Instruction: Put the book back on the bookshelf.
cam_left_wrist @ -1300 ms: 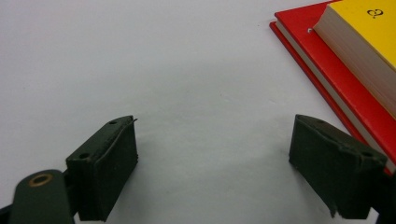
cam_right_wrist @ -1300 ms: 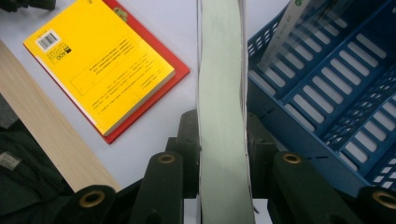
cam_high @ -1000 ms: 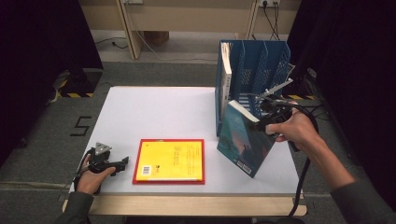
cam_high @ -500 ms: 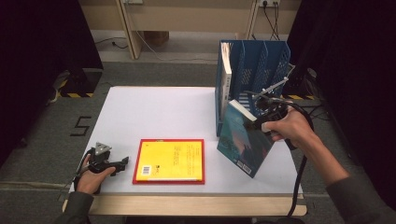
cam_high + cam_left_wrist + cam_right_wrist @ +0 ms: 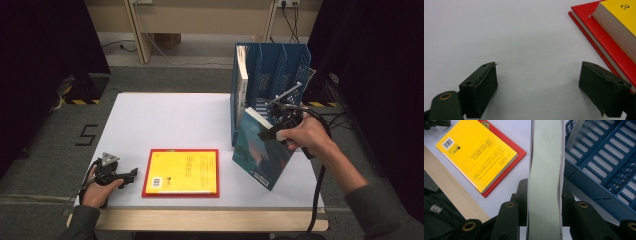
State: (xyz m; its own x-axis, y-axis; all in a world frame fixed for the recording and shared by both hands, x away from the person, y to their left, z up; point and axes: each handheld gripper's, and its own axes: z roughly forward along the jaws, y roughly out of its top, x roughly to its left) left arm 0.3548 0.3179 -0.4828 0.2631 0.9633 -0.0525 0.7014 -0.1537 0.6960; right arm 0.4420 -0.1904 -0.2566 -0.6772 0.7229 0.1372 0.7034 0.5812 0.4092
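The right gripper (image 5: 270,131) clamps the tilted teal book (image 5: 257,152) beside the blue rack (image 5: 280,65), seemingly resting on the table (image 5: 165,120), while the left gripper (image 5: 131,175) gapes wide, empty.

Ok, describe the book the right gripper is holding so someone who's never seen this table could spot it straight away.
Start at the blue file rack at the table's far right. Just in front of it, the teal book stands tilted on its lower edge, clamped at its top by the right gripper. Unlike the yellow book lying flat on a red one, it is upright and teal-covered.
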